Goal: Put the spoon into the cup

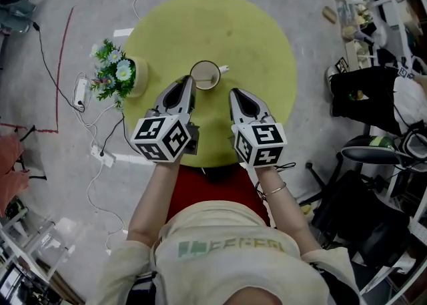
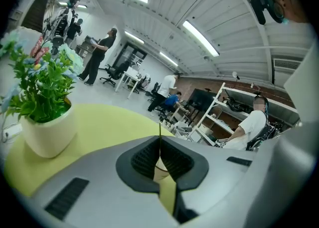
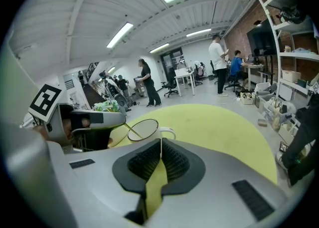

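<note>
A cream cup (image 1: pixel 205 74) stands near the middle of the round yellow table (image 1: pixel 257 40). A thin gold spoon (image 3: pixel 132 130) slants from my left gripper's tip down into the cup (image 3: pixel 145 129). My left gripper (image 1: pixel 187 82) is at the cup's left rim, jaws shut on the spoon's handle. In the left gripper view the jaws (image 2: pixel 159 139) are pressed together and a sliver of the cup (image 2: pixel 160 170) shows behind them. My right gripper (image 1: pixel 235 94) hovers just right of and nearer than the cup, shut with nothing in it (image 3: pixel 160 144).
A potted plant (image 1: pixel 119 73) with white and blue flowers stands at the table's left edge, also near in the left gripper view (image 2: pixel 46 122). Cables and a power strip (image 1: pixel 80 92) lie on the floor at left. Chairs and clutter (image 1: pixel 373 97) crowd the right.
</note>
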`<state>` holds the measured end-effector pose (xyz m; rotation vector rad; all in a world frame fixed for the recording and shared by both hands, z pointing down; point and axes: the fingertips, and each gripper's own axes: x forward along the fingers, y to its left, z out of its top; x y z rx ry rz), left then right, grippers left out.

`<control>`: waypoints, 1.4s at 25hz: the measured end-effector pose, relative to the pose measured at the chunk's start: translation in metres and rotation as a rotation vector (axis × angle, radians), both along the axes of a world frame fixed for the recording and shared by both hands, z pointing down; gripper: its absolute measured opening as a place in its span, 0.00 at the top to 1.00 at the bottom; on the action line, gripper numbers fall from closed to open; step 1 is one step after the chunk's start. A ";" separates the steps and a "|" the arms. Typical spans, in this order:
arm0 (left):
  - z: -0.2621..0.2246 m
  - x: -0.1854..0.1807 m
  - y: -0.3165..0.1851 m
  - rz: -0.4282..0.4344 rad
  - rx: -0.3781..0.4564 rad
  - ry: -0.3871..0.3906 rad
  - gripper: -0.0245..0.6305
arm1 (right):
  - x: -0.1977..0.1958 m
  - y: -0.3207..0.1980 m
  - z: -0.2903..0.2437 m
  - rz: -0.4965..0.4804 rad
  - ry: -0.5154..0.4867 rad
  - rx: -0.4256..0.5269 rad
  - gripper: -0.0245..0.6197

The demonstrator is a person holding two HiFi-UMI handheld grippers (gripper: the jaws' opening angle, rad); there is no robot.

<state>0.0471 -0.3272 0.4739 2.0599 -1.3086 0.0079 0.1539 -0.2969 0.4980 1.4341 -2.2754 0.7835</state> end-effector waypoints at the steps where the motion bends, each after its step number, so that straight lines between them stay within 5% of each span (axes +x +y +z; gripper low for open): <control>1: 0.000 0.000 0.000 -0.001 0.001 0.002 0.93 | 0.000 0.000 0.001 0.000 0.001 -0.002 0.90; 17: 0.005 -0.007 -0.002 0.010 0.003 -0.103 0.92 | -0.002 0.002 0.002 0.005 0.007 -0.020 0.90; 35: 0.010 -0.018 0.025 0.020 -0.016 -0.093 0.85 | -0.014 0.023 0.003 0.002 0.016 -0.024 0.90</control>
